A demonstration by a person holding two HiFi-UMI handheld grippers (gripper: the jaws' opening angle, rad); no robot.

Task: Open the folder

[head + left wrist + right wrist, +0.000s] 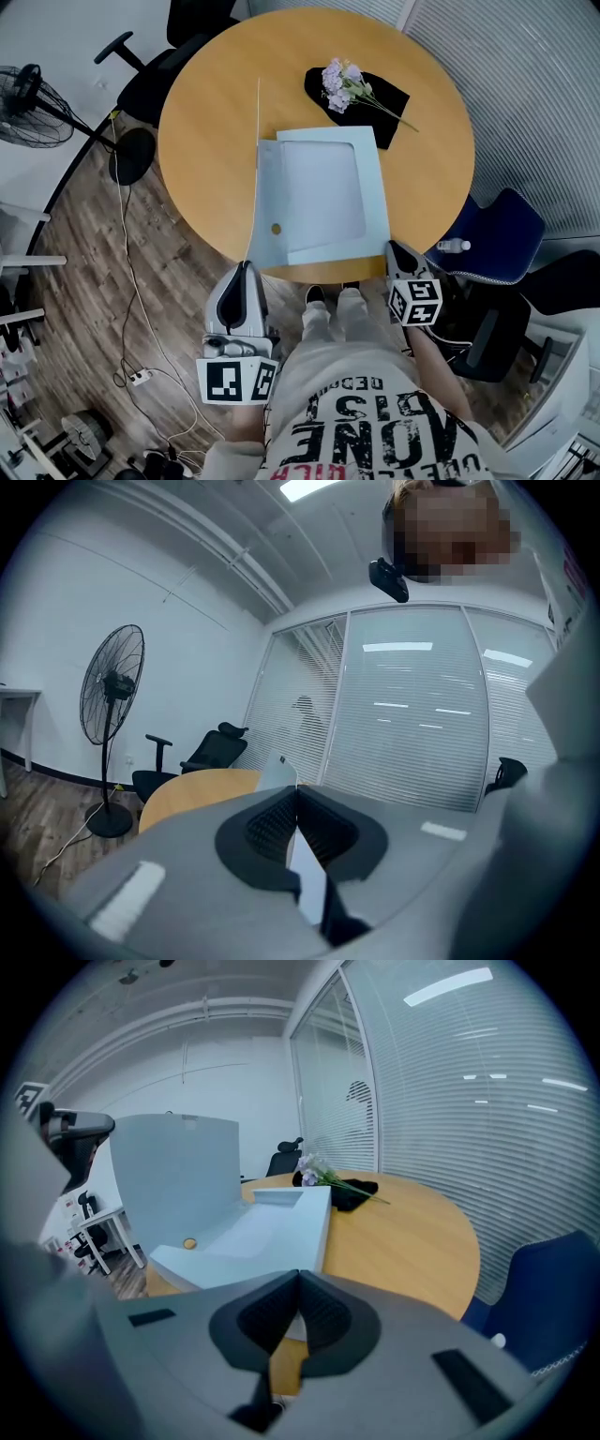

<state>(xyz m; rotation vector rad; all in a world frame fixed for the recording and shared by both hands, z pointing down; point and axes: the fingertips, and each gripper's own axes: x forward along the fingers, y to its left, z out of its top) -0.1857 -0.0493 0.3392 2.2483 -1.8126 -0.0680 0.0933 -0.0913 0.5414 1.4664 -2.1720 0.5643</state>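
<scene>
Standing on the round tabletop (202, 112): pale blue folder (323, 192), long axis running away from the person | cover (173, 1176) upright along its left edge, likely to swing leftward next | left claw (246, 266) nearer, clamped on the cover's edge | right claw (395, 247) closed on the folder's near-right corner.

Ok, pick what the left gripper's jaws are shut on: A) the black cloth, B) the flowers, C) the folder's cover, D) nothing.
C: the left gripper has its jaws pinched on the folder's cover, which stands upright off the table.
</scene>
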